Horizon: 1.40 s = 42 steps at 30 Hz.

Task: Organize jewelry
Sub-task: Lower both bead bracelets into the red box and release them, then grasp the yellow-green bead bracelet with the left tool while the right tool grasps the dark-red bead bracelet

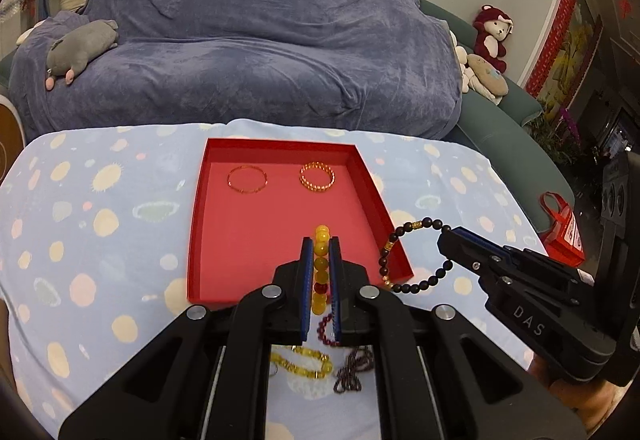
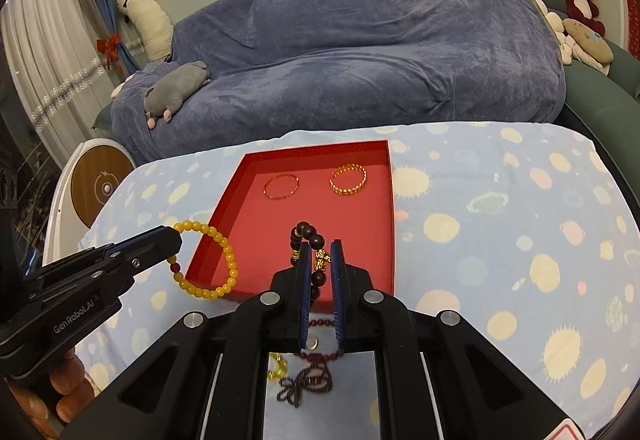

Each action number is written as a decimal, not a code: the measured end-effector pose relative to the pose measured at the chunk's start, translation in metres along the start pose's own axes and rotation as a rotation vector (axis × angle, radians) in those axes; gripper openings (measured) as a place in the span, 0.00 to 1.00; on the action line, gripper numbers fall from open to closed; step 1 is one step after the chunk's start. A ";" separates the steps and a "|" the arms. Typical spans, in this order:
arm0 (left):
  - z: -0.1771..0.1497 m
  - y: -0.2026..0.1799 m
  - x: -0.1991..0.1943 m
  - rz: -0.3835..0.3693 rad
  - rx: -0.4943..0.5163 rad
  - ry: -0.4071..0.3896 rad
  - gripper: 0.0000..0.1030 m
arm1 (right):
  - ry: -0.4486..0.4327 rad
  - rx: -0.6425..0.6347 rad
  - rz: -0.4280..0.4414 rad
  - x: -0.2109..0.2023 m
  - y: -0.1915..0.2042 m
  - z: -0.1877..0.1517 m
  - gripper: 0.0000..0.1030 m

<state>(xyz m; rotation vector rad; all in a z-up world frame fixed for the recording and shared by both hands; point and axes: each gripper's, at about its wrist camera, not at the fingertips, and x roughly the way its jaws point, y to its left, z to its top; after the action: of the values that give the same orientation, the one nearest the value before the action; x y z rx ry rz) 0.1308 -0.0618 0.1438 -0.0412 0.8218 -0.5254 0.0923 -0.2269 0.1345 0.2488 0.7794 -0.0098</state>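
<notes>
A red tray (image 1: pixel 208 200) (image 2: pixel 384 208) lies on the spotted blue cloth. In it are a thin gold bangle (image 1: pixel 247 179) (image 2: pixel 281 186) and a gold chain bracelet (image 1: pixel 317 177) (image 2: pixel 348 179). My left gripper (image 1: pixel 321 244) (image 2: pixel 176 240) is shut on a yellow bead bracelet (image 1: pixel 321 264) (image 2: pixel 224 260), held above the tray's near left part. My right gripper (image 2: pixel 320 246) (image 1: pixel 442 236) is shut on a dark bead bracelet (image 2: pixel 316 240) (image 1: pixel 404 260) with gold charms, held over the tray's near right edge.
On the cloth below the grippers lie a yellow crystal bracelet (image 1: pixel 300 362) (image 2: pixel 278 366), a dark red bead bracelet (image 1: pixel 324 332) and a garnet strand (image 1: pixel 352 368) (image 2: pixel 308 380). A blue-covered sofa (image 1: pixel 248 52) with plush toys stands behind. A red bag (image 1: pixel 562 232) sits at right.
</notes>
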 end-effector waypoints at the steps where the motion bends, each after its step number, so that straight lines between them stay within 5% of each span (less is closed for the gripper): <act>1: 0.008 0.002 0.007 -0.007 -0.008 0.000 0.07 | -0.001 -0.002 0.002 0.007 0.000 0.007 0.09; 11: 0.051 0.029 0.080 -0.104 -0.121 0.028 0.07 | 0.071 0.051 0.045 0.092 -0.005 0.044 0.09; 19: 0.046 0.062 0.146 -0.083 -0.174 0.106 0.07 | 0.159 0.096 0.052 0.159 -0.016 0.039 0.09; 36: 0.022 0.084 0.188 0.214 -0.003 0.211 0.07 | 0.226 -0.077 -0.133 0.200 -0.013 0.032 0.10; 42: 0.023 0.082 0.188 0.240 0.012 0.204 0.14 | 0.202 -0.072 -0.132 0.193 -0.015 0.032 0.15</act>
<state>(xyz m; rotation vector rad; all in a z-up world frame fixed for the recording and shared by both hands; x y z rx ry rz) 0.2873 -0.0812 0.0110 0.1227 1.0078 -0.3102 0.2501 -0.2330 0.0184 0.1307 0.9942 -0.0817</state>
